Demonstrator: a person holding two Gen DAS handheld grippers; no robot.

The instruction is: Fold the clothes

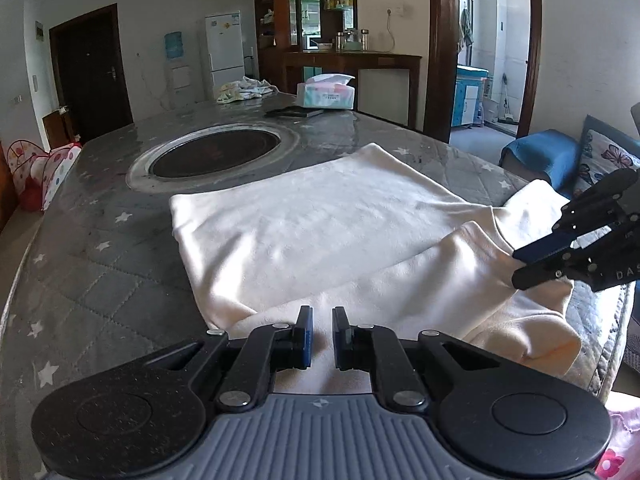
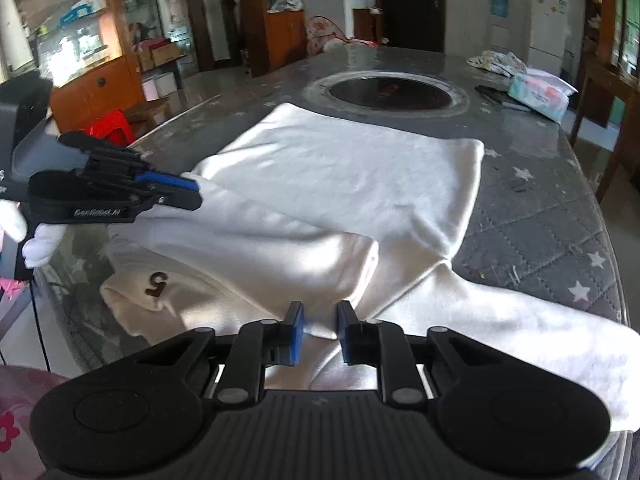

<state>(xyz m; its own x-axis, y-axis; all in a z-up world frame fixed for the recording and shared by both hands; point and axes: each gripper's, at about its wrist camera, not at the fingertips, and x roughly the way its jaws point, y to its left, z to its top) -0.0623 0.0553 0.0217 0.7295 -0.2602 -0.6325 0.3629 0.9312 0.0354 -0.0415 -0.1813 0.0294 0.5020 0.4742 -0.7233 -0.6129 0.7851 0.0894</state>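
A cream-white garment (image 1: 320, 220) (image 2: 340, 168) lies spread on the grey star-patterned table cover (image 1: 100, 260), its near part bunched toward the table edge. A small dark mark (image 2: 156, 284) shows on the bunched near-left part. My left gripper (image 1: 322, 320) (image 2: 194, 190) is at the garment's near edge, its blue-padded fingers close together with fabric pinched between them. My right gripper (image 2: 320, 320) (image 1: 516, 268) grips a raised fold at the other near end, and creases run up to its tips. A white-gloved hand (image 2: 40, 244) holds the left gripper.
A round dark recess (image 1: 216, 152) sits in the table's middle, beyond the garment. At the far end are a tissue box (image 1: 326, 92), a flat dark booklet (image 1: 294, 112) and a pile of crumpled clothes (image 1: 244, 90). A blue sofa (image 1: 540, 156) stands to the right.
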